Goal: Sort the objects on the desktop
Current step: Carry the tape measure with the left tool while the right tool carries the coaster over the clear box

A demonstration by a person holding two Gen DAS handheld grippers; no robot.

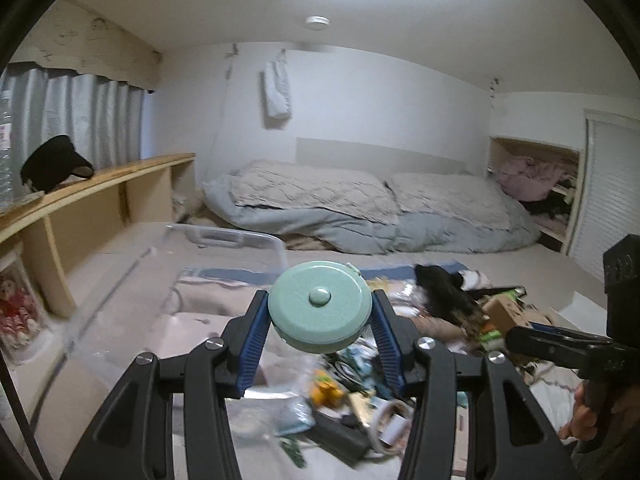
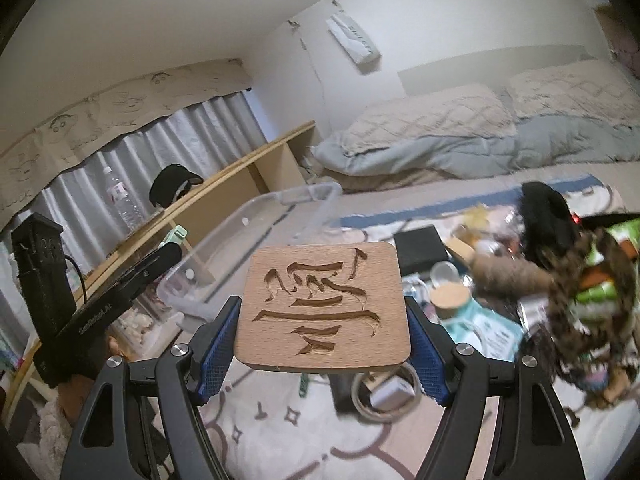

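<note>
In the left wrist view, the left claw [image 1: 320, 314] is clamped on a mint-green round tape measure [image 1: 320, 311], its blue pads [image 1: 256, 344] pressing the disc's rim at nine and three o'clock. The disc is held in the air above a clear plastic storage bin [image 1: 224, 240], which lies at about ten o'clock from it. A jumbled pile of small objects [image 1: 360, 396] spreads from five to three o'clock below the claw. The right claw [image 1: 560, 340] enters at three o'clock.

In the right wrist view, the right claw [image 2: 322, 320] is clamped on a wooden coaster with a carved character [image 2: 322, 304], pads on its left and right edges, held flat above a patterned white rug [image 2: 288, 432]. The clear bin [image 2: 256, 220] sits at eleven o'clock, the clutter [image 2: 500, 280] at three o'clock, and the left claw [image 2: 132, 276] at nine o'clock.
</note>
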